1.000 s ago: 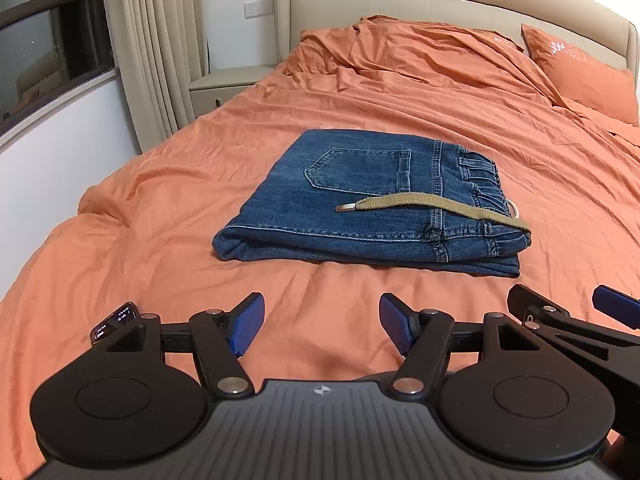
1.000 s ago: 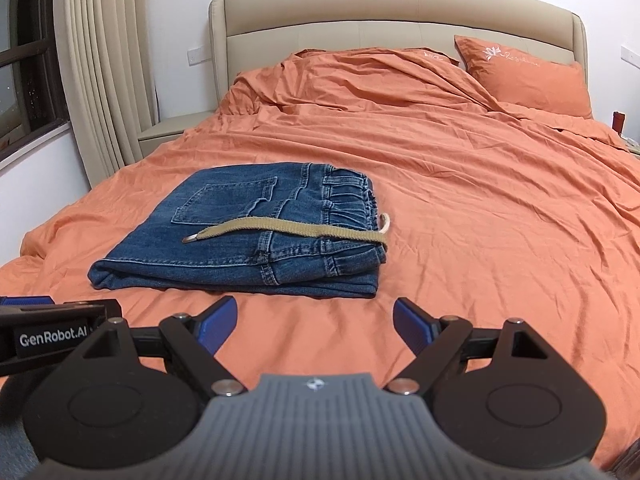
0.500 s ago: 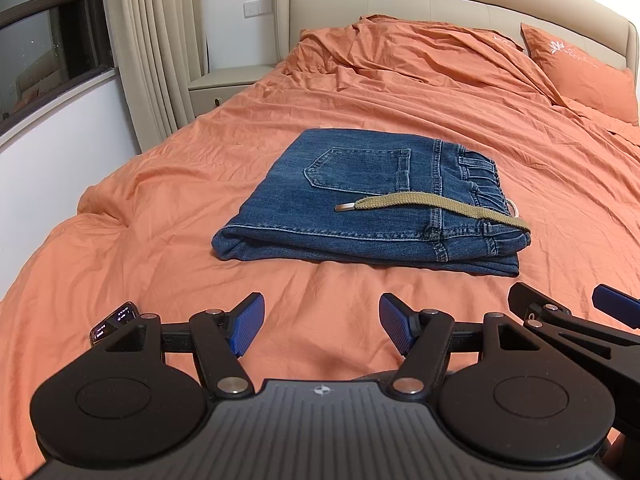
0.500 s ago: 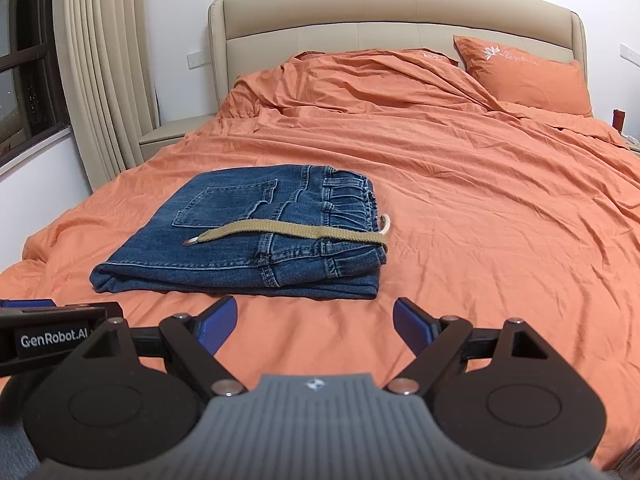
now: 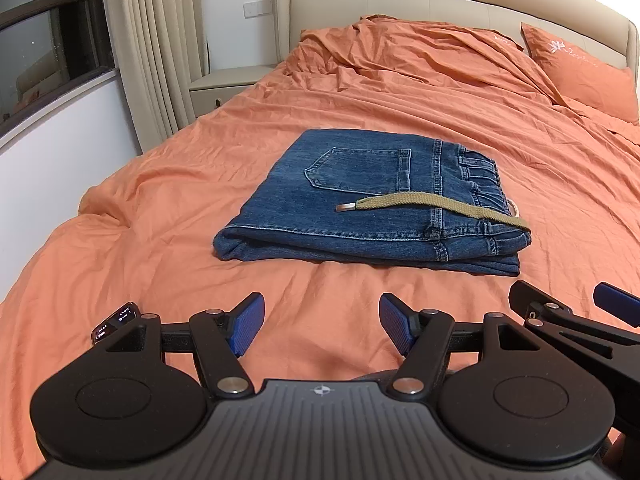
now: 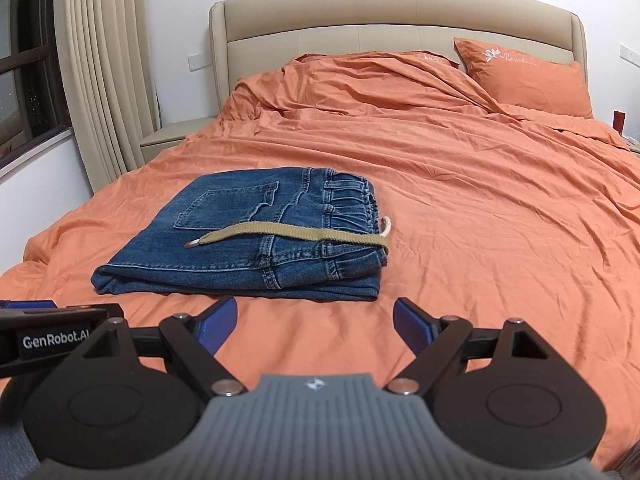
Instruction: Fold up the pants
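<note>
Blue jeans (image 5: 372, 204) lie folded in a flat rectangle on the orange bed, back pocket up, waistband to the right; they also show in the right wrist view (image 6: 248, 240). A tan drawstring (image 5: 432, 204) lies across the top, also seen in the right wrist view (image 6: 292, 234). My left gripper (image 5: 320, 322) is open and empty, held back from the jeans' near edge. My right gripper (image 6: 314, 324) is open and empty, also short of the jeans. The right gripper's fingers (image 5: 560, 312) show at the left wrist view's right edge.
The orange bedsheet (image 6: 480, 208) is rumpled toward a beige headboard (image 6: 400, 28). An orange pillow (image 6: 524, 76) lies at the back right. A nightstand (image 5: 228, 84), curtains (image 5: 156, 40) and a window (image 5: 40, 32) are to the left.
Both grippers have drifted very slightly; the jeans and drawstring have not moved.
</note>
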Tool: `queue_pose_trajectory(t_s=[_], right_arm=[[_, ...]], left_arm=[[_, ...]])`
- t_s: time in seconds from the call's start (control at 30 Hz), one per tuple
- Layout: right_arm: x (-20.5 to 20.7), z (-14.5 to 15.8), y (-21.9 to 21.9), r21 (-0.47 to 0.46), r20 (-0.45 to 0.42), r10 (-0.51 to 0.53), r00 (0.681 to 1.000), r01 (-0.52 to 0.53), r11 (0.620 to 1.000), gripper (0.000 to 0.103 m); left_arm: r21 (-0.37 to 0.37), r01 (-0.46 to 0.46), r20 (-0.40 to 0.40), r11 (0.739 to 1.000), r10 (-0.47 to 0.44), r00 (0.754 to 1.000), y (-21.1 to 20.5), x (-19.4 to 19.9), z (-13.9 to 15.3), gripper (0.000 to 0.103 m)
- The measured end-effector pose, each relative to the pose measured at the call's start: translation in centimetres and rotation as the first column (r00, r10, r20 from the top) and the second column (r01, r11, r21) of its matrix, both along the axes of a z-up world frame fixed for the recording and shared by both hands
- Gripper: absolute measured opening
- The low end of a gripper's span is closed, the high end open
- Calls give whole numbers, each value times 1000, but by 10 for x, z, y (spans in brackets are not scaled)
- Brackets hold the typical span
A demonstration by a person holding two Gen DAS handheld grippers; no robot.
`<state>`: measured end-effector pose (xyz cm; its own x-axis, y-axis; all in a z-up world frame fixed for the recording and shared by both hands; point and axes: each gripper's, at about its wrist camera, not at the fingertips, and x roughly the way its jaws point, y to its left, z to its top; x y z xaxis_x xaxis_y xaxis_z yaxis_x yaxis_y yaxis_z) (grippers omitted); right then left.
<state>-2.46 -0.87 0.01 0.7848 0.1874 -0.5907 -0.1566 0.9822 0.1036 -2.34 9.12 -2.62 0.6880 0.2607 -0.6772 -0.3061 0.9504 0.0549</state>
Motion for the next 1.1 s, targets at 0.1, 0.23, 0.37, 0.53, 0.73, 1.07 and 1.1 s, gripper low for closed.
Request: queue_pose_trajectory(t_s=[0.1, 0.23, 0.37, 0.53, 0.73, 1.07, 1.1], right_arm=[[0, 0, 0, 1, 0, 1, 1000, -1, 1000, 81], [-1, 1, 1, 2, 2, 2, 1000, -2, 1000, 81], [-1, 1, 1, 2, 2, 1, 1000, -1, 1000, 81], [-1, 1, 1, 1, 2, 2, 1000, -2, 1000, 81], [-1, 0, 2, 2, 1, 3, 1000, -3, 1000, 81], [0, 1, 1, 7, -2, 6, 1000, -6, 1000, 81], [0, 1, 1, 7, -2, 6, 1000, -6, 1000, 81]], left_arm=[[0, -1, 1, 1000, 1, 1000, 0, 0, 0, 77], [5, 0, 0, 1000, 0, 1000, 0, 0, 0, 77], [2, -3, 1, 1000, 3, 1000, -1, 0, 0, 77], [3, -1, 0, 1000, 1, 1000, 0, 0, 0, 77], [4, 0, 0, 1000, 0, 1000, -1, 0, 0, 77], [7, -1, -2, 1000, 1, 1000, 0, 0, 0, 77], [7, 1, -2, 1000, -1, 1000, 1, 1, -1, 77]])
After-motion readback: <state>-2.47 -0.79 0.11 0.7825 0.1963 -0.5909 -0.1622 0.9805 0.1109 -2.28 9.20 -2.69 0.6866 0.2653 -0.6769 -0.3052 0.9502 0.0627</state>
